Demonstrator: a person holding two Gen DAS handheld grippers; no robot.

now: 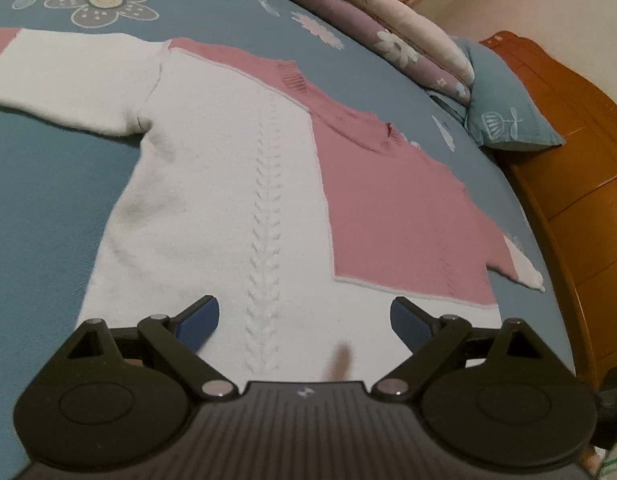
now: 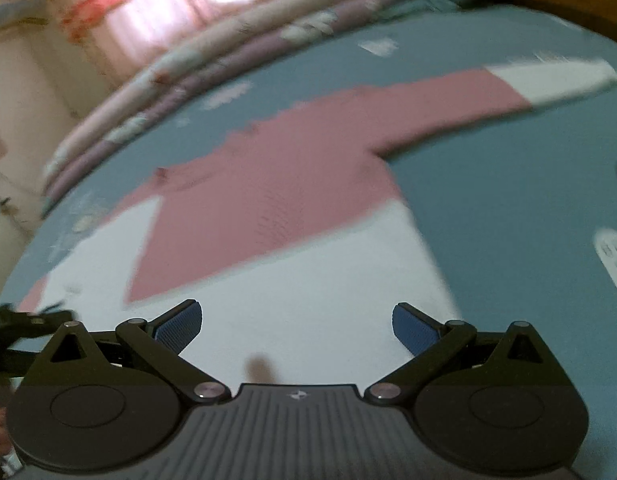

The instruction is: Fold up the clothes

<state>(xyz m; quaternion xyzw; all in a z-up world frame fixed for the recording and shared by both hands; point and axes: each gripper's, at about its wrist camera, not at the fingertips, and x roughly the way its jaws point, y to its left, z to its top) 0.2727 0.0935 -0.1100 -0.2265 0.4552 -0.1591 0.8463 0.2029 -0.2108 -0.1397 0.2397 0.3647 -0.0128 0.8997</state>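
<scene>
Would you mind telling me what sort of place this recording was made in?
Most likely a bedroom: the pink and white knitted sweater lies on a bed with a blue flower-print sheet, a stack of folded floral quilts and a blue pillow beside an orange wooden headboard.

A bed is covered by a blue-grey bedspread (image 1: 48, 184) printed with pale flowers, one large grey-petalled flower (image 1: 102, 2) near its far edge. Along the far side lies a folded quilt (image 1: 392, 28) in pink and mauve with white blossoms. Beside the quilt's end sits a blue-grey pillow (image 1: 504, 104) in matching fabric. An orange-brown wooden headboard (image 1: 568, 184) stands behind the pillow. In the blurred right wrist view, a bright window with pinkish curtains (image 2: 148, 8) glows beyond the quilt.
</scene>
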